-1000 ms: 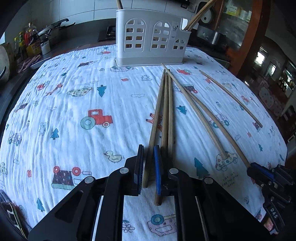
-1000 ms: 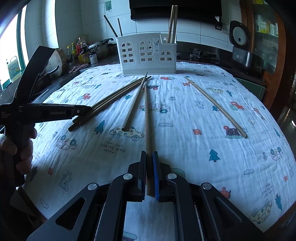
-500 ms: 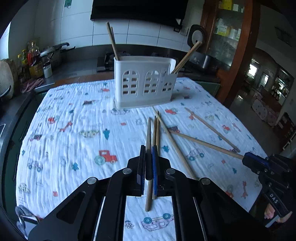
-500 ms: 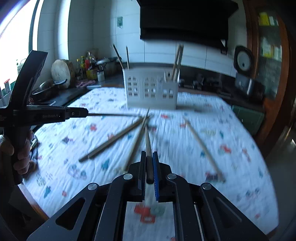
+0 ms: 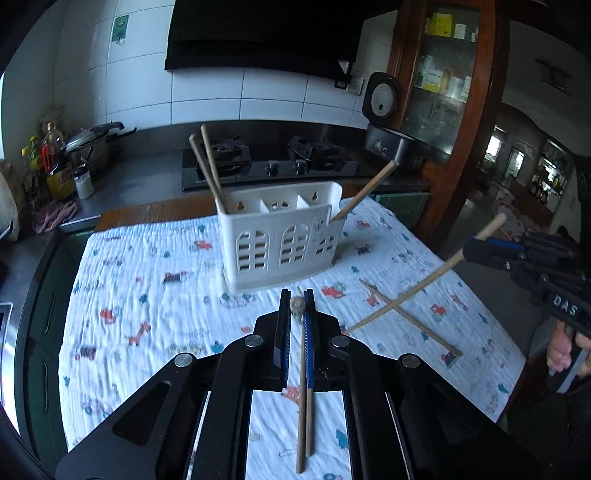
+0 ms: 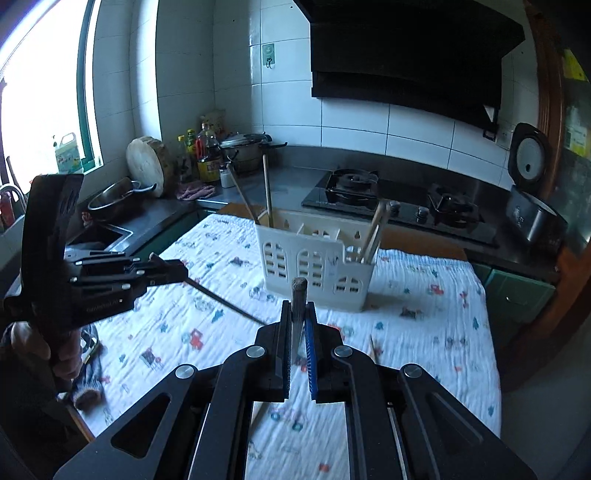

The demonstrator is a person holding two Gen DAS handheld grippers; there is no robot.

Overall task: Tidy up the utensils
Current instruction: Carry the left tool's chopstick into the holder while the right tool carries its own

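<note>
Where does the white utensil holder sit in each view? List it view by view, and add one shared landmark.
Left wrist: the utensil holder is at centre, at mid-height.
Right wrist: the utensil holder is at centre, slightly below mid-height.
Shared landmark: the gas stove on the counter behind it.

We see a printed white cloth (image 5: 155, 295) spread over the bench, patterned with small cars, trees and animals. Behind it, toward the upper middle of the frame, a black gas hob (image 5: 269, 162) sits in the grey worktop under a dark range hood (image 5: 258, 33). At the upper left stand a lidded steel pot (image 5: 92, 142) and oil bottles (image 5: 55, 162), with a pink rag (image 5: 55, 218) below them. At the upper right we see a rice cooker (image 5: 384, 122) with its lid open, beside a wooden glass-front cabinet (image 5: 443, 74). In the right wrist view, a round chopping block (image 6: 146, 164) leans by the window (image 6: 40, 85).
</note>
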